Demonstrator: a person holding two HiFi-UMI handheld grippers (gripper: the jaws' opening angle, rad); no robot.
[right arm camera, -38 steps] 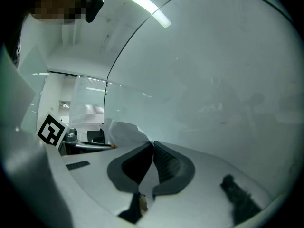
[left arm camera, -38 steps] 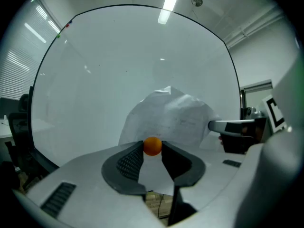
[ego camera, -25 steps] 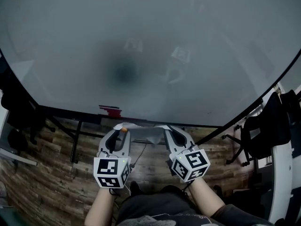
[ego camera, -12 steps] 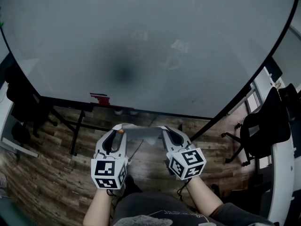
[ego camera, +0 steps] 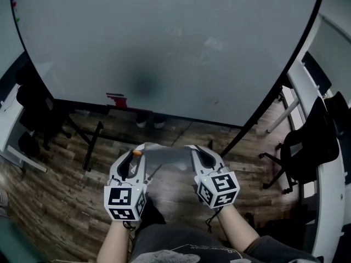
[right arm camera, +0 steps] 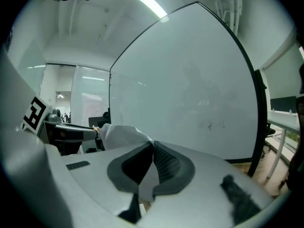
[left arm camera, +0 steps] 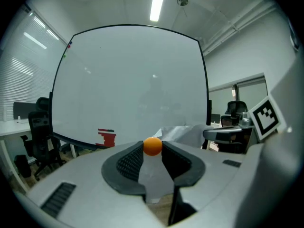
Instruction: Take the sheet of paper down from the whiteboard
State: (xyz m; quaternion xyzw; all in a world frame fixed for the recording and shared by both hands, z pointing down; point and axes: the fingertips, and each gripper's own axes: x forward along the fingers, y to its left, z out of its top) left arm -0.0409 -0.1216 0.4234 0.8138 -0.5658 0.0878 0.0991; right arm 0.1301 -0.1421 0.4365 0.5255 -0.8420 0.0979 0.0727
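The white sheet of paper point(ego camera: 164, 158) hangs off the whiteboard point(ego camera: 164, 48), stretched between my two grippers above the wooden floor. My left gripper point(ego camera: 137, 153) is shut on a small orange ball point(left arm camera: 152, 146) at its fingertips, and the left edge of the sheet point(left arm camera: 153, 179) runs between the same jaws. My right gripper point(ego camera: 193, 149) is shut on the sheet's right edge point(right arm camera: 148, 177). From the right gripper view the crumpled paper point(right arm camera: 121, 133) reaches over to the left gripper. The whiteboard stands bare ahead of both grippers.
A red object point(ego camera: 116, 99) sits on the whiteboard's bottom ledge. Black stand legs point(ego camera: 90, 147) spread over the floor below it. Black office chairs stand at the right point(ego camera: 310, 144) and at the left point(ego camera: 33, 108). A desk edge point(ego camera: 329, 201) runs along the right.
Both grippers, still gripping the sheet between them, have drawn back from the whiteboard. The board now sits farther off, and more floor shows beneath it.
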